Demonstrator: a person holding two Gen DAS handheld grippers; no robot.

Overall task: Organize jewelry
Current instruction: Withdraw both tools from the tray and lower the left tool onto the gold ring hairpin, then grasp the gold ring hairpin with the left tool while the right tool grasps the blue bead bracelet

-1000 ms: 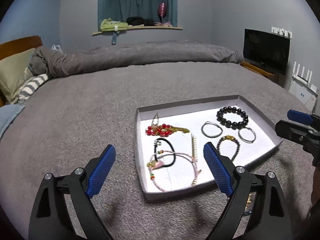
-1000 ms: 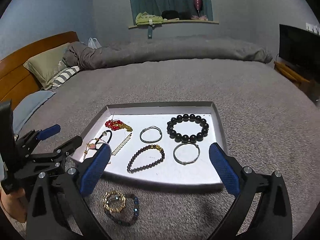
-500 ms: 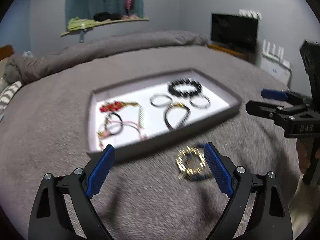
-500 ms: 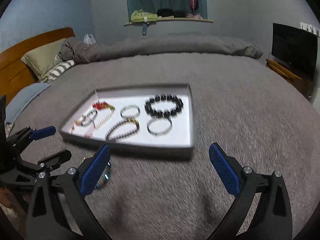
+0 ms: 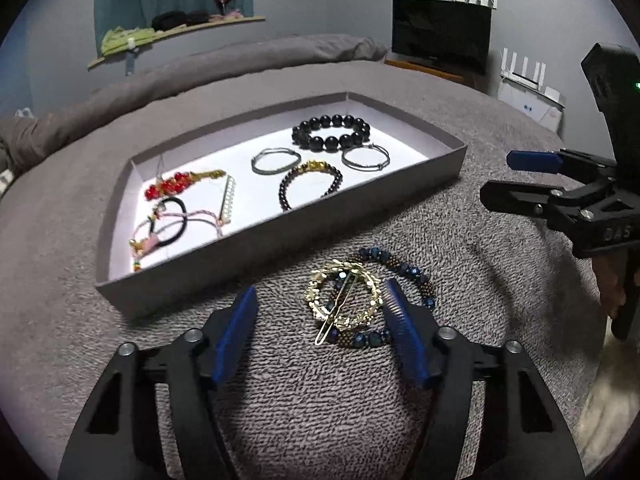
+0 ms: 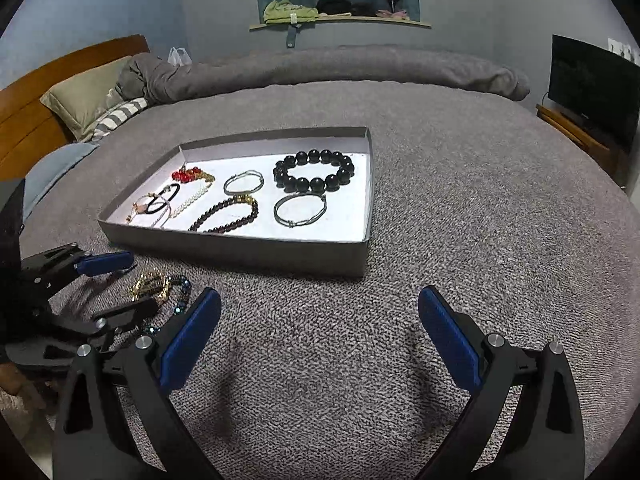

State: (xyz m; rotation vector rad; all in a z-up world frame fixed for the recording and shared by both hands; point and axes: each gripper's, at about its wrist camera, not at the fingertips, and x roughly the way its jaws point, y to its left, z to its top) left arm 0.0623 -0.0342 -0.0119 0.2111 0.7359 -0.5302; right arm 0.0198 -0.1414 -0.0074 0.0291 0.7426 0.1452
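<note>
While its jaws are closing, the left gripper (image 5: 320, 316) is bracketing the gold hair clip (image 5: 343, 299), gripping nothing.
Clip is lying on the blue beaded bracket beside the tray (image 5: 280, 236); right gripper (image 6: 320, 332) is idling wide apart.

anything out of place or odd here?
Yes. A gold wreath-shaped hair clip lies on a blue-and-bronze beaded bracelet, both on the grey bedspread outside the grey tray. The left tool, jaws just closing, straddles them without gripping.
</note>
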